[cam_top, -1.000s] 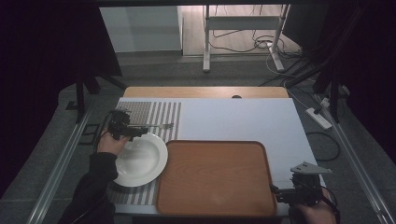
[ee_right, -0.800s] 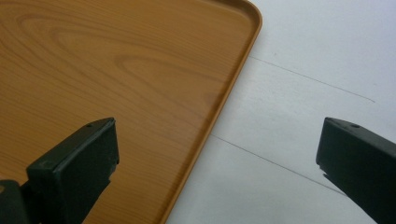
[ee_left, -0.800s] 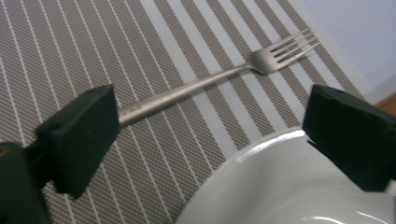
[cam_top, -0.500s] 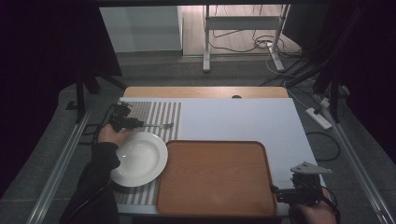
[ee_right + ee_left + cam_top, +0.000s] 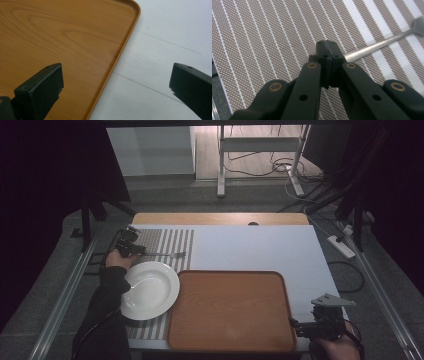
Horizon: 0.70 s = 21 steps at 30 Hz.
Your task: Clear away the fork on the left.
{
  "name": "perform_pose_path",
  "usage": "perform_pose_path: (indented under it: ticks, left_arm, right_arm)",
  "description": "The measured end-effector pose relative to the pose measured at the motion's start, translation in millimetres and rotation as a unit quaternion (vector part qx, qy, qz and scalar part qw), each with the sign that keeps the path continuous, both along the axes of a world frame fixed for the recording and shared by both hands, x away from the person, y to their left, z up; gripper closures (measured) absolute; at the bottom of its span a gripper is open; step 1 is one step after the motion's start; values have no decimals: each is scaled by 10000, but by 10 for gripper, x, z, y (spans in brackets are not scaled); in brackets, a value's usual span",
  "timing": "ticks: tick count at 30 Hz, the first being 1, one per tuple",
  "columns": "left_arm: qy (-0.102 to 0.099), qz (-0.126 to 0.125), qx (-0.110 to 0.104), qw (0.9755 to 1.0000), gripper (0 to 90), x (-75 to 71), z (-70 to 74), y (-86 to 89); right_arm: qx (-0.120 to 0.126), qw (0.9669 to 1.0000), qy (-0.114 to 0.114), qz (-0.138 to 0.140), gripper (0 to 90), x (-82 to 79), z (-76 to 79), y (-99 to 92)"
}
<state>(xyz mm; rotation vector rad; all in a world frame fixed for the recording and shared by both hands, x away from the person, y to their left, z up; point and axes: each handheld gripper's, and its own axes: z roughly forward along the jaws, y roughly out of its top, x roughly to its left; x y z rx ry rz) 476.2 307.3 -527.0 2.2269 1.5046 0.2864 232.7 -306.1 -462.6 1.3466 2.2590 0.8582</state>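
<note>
- With its jaws clamped on the handle end, the left hand-held gripper [image 5: 131, 248] holds a fork [image 5: 167, 254] at the frame's left, upper-middle.
- The fork's long axis runs rightward from that gripper across the striped placemat [image 5: 172, 240].
- At lower right, the right hand-held gripper [image 5: 320, 326] hangs wide apart.

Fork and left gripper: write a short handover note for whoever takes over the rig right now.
Left gripper: jaws shut on the fork handle; the fork lies on the striped placemat, tines pointing toward the table's middle.
Right gripper: open, holding nothing, at the near right corner of the wooden tray.
White plate: on the placemat, against the tray's left edge, nothing on it.
Done: fork gripped.
Left: probably lift the fork and place it; the destination cannot be told.
</note>
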Motion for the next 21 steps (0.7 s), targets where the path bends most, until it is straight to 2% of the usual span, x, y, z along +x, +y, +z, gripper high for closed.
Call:
perform_pose_path:
  ticks: [2, 4, 8, 13, 21]
  left_arm:
    - [22, 14, 46, 10000, 893, 24, -25, 8]
    - [40, 34, -33, 10000, 893, 35, -28, 25]
    - [83, 84, -31, 9999, 895, 11, -22, 7]
    - [267, -71, 87, 9996, 895, -86, 13, -41]
    - [497, -278, 47, 9984, 895, -237, 41, -77]
  right_arm:
    - [2, 10000, 3, 9, 0, -1, 1, 1]
    - [-3, 10000, 3, 2, 0, -1, 0, 0]
    - [-1, 10000, 0, 3, 0, -1, 1, 0]
    - [7, 10000, -3, 14, 0, -6, 5, -4]
    - [-14, 10000, -23, 28, 0, -9, 6, 6]
